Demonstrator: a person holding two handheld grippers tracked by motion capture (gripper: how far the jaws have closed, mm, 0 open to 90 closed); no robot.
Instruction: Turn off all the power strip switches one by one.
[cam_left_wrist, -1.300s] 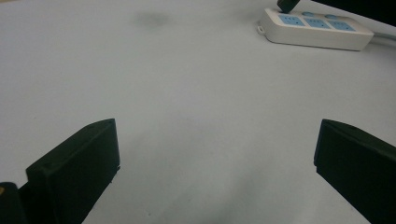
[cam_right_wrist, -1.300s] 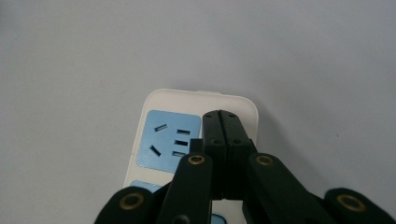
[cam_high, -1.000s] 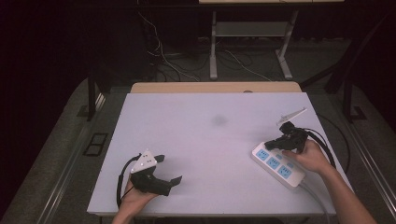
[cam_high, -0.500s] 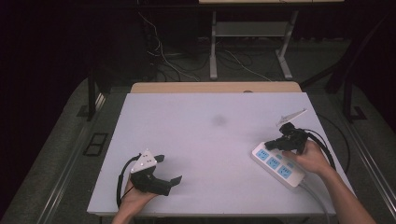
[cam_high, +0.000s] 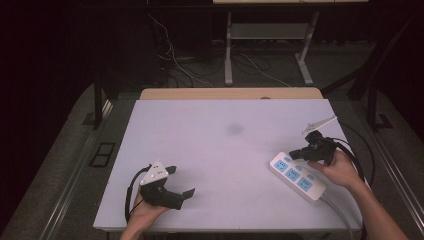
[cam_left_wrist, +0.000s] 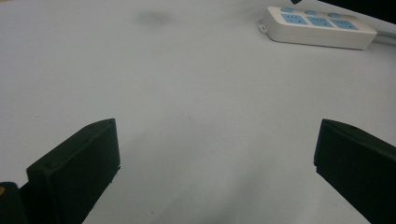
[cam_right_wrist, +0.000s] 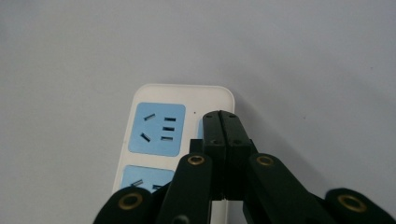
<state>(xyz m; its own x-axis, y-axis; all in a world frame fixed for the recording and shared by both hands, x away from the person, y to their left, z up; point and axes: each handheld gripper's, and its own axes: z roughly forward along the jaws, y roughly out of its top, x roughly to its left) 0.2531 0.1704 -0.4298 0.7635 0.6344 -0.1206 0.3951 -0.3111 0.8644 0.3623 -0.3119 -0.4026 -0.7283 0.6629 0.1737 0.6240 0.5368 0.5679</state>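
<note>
the right gripper (cam_right_wrist: 222, 122), fingers closed and empty, is pressing toward a power strip (cam_high: 298, 176) switch at the bench's right edge; keep it centred. the left gripper (cam_high: 176, 187) is resting open.

White power strip and black grippers on a pale table.
My power strip (cam_high: 298, 176) is white with light blue socket panels; my grippers' jaws are black, brass-coloured rivets on the right; the table (cam_high: 225, 150) is plain pale grey-white.
</note>
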